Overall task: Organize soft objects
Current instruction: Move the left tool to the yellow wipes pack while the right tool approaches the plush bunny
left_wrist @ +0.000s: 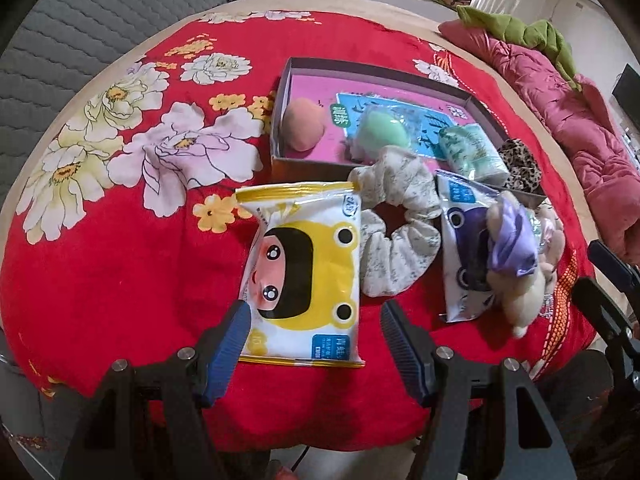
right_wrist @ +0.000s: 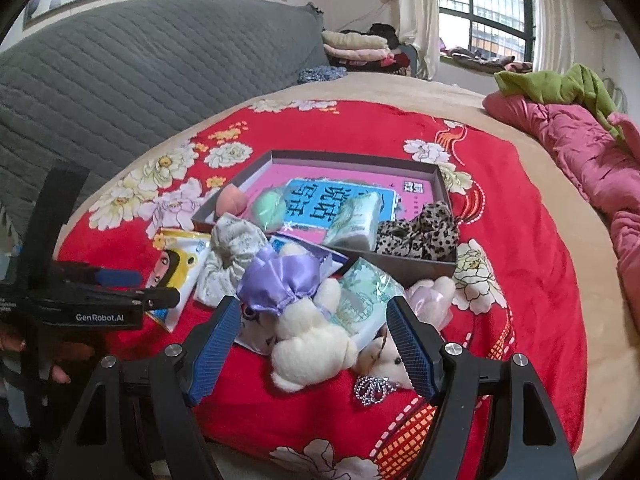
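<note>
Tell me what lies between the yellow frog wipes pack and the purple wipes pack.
The pale floral scrunchie lies between the yellow frog wipes pack and the purple wipes pack, clearest in the left wrist view.

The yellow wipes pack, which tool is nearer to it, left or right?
Left. The left tool stands open with the wipes pack's near end between its jaws, not pressed. The right tool is off to the side, open around the plush bear.

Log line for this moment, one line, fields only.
left tool: open, straddling yellow frog-print wipes packet | right tool: open, over cream plush bear in purple satin dress | grey cardboard box: partly filled
</note>
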A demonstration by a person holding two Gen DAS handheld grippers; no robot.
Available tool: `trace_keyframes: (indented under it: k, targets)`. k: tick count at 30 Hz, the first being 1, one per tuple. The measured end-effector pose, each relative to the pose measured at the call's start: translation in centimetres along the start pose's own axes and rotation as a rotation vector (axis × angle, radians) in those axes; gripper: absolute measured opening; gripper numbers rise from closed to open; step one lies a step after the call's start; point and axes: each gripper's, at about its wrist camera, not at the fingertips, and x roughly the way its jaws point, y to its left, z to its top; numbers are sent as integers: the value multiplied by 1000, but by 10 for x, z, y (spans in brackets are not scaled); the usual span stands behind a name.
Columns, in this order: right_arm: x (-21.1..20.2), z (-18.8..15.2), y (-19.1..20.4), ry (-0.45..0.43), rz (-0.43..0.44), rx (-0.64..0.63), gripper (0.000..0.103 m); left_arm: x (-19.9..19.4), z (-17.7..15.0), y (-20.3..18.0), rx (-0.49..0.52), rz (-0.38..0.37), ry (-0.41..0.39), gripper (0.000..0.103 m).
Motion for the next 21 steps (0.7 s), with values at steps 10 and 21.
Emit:
trace_keyframes:
  k: [10,21]
  targets:
    - [28,-11,10,60,-13,-80,76,15,-1,8,-22,-3,20,67]
    - [50,-12,11,81,-30,-98,76,25,3,16,-53,-22,21,73]
